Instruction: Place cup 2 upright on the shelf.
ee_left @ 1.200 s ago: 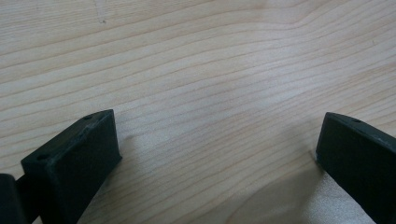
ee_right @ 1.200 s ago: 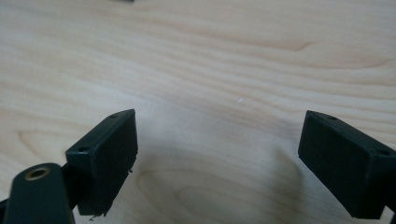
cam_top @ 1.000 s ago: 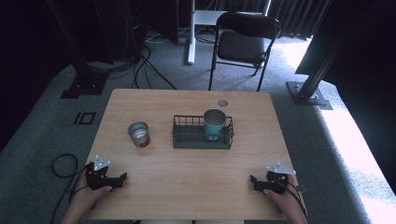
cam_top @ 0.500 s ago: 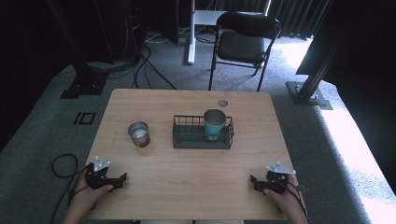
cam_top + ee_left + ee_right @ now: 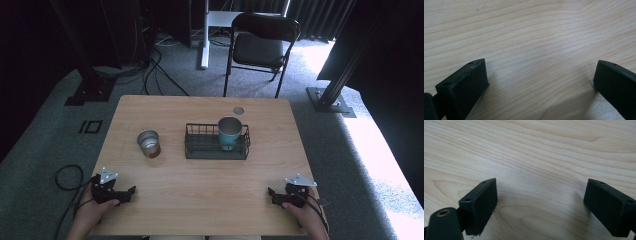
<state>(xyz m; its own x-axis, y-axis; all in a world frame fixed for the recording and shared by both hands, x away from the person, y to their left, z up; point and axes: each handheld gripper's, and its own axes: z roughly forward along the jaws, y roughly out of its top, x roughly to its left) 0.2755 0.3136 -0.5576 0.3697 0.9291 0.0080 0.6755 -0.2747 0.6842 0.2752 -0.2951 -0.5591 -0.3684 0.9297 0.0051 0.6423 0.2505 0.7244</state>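
We rest both grippers on the near edge of the wooden table (image 5: 200, 195), each with its jaws spread wide and nothing between them. Our left gripper (image 5: 131, 191) sits at the near left corner, our right gripper (image 5: 271, 191) at the near right. The steel cup (image 5: 148, 143) stands upright, ahead and slightly right of the left gripper, clearly nearer that hand. The teal cup (image 5: 229, 133) stands inside the wire basket (image 5: 200, 150), just right of the steel cup.
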